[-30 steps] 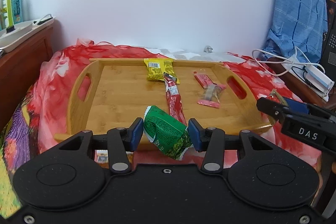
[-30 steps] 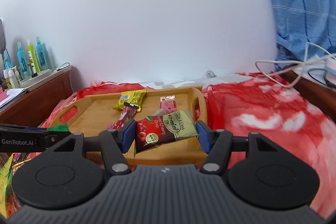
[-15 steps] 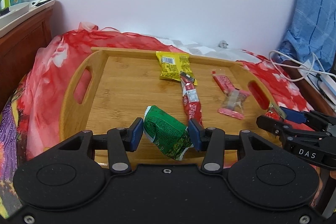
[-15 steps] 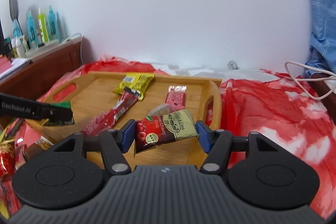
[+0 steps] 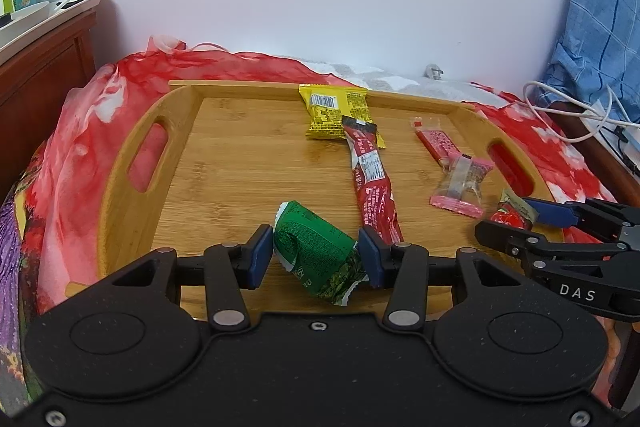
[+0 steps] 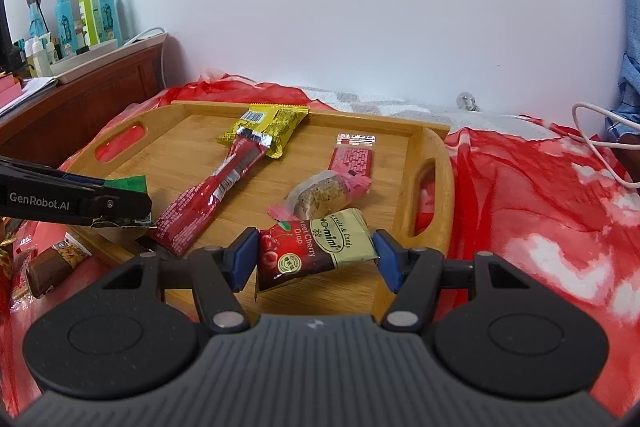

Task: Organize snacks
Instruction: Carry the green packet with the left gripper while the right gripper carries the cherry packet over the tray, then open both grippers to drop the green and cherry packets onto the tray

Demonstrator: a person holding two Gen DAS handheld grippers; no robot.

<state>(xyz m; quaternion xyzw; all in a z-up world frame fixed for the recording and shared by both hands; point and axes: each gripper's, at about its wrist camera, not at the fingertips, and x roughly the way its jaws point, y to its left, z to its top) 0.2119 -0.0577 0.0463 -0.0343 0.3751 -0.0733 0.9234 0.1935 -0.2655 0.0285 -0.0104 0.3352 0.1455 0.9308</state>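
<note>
- Green packet [image 5: 316, 251] pinched in my left gripper [image 5: 316, 253], low centre of the left view, over the tray's [image 5: 240, 163] near part.
- Cherry pouch [image 6: 316, 249] clamped in my right gripper [image 6: 316, 253], low centre of the right view, above the near right corner.
- Risk, I reckon: dropping the green packet onto the red stick [image 5: 372, 183] just to its right; the pouch could snag the right rim.
- Open room: bare wood on the tray's left half; yellow bag [image 5: 336, 111] hugs the far rim.
</note>
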